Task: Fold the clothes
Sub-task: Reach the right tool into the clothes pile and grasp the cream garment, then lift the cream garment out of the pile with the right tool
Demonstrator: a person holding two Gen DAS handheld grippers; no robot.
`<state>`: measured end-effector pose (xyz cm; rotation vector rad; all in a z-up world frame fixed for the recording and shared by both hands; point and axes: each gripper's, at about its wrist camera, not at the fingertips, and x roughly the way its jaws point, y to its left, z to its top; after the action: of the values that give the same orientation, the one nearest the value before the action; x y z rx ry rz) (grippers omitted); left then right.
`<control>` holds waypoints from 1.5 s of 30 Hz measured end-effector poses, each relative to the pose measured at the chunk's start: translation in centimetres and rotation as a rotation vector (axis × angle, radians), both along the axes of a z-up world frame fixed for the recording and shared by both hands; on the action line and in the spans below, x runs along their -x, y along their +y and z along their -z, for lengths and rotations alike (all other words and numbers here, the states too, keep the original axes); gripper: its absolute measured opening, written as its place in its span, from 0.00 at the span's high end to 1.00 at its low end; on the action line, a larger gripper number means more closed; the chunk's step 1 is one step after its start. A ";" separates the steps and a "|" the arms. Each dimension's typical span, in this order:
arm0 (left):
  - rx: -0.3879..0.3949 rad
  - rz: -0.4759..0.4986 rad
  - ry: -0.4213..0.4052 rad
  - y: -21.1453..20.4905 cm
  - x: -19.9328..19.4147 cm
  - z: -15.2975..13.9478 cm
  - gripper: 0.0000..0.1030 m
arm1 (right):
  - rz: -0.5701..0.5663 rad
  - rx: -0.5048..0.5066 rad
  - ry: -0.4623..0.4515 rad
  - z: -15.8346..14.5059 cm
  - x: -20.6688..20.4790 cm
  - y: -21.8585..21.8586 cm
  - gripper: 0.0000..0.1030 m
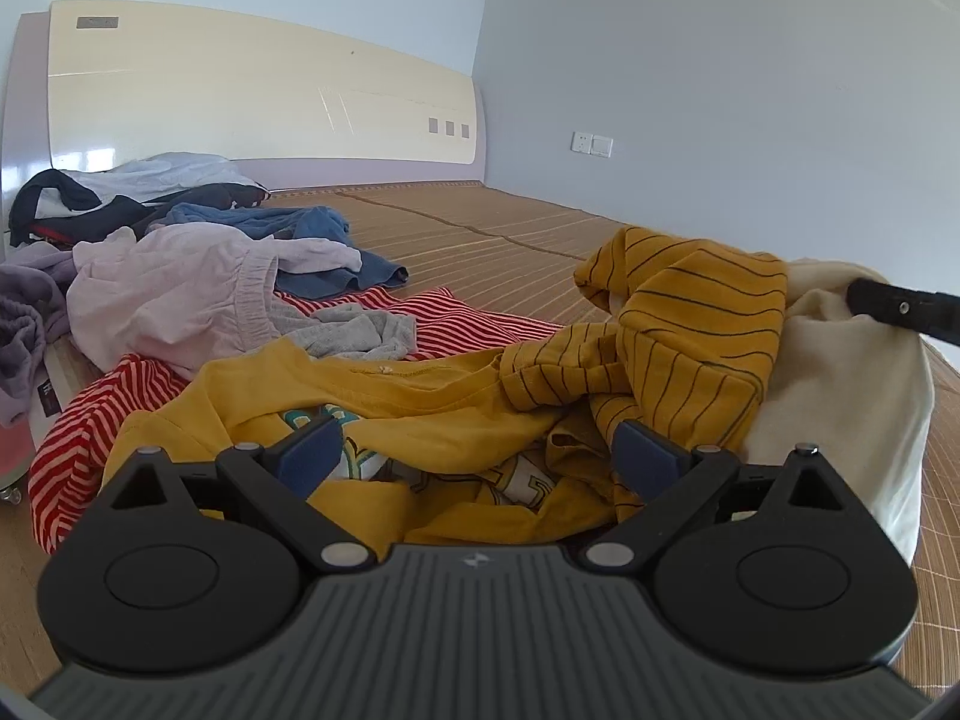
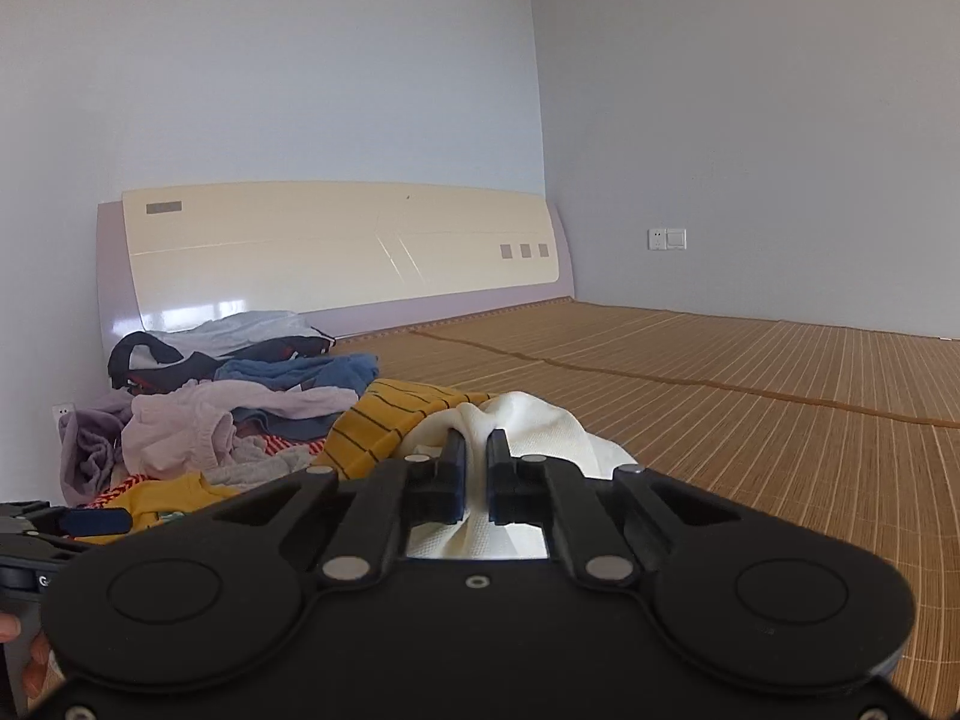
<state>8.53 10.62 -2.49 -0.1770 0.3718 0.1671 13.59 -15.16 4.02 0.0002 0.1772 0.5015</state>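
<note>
Cream headboard (image 2: 336, 240), woven mat (image 2: 750, 396), wall socket (image 2: 666, 238)

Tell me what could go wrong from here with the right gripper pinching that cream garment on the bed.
1. The mustard-yellow striped garment is draped over the cream white garment, so lifting may drag both up together.
2. The right gripper pinches only a bunched ridge of cream cloth, which could slip out or leave it hanging crumpled.
3. The left gripper is open over the plain yellow printed shirt and could close on the wrong piece.
</note>
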 end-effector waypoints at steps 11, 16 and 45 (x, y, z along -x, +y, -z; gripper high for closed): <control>-0.016 0.280 -0.156 -5.4 1.0 -1.4 0.04 | -0.124 -0.011 0.002 -2.8 1.3 -0.9 0.93; -0.194 0.238 -0.127 -8.4 0.3 -0.7 0.01 | -0.166 0.019 -0.017 -2.6 3.4 -0.6 0.93; -0.248 0.167 -0.062 -9.1 0.8 -1.5 0.00 | 0.684 0.393 0.222 6.2 9.4 -19.8 0.83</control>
<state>7.74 1.48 -0.95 0.0937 0.2992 0.0419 4.23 -34.95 -2.22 -0.2602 0.4700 -0.2238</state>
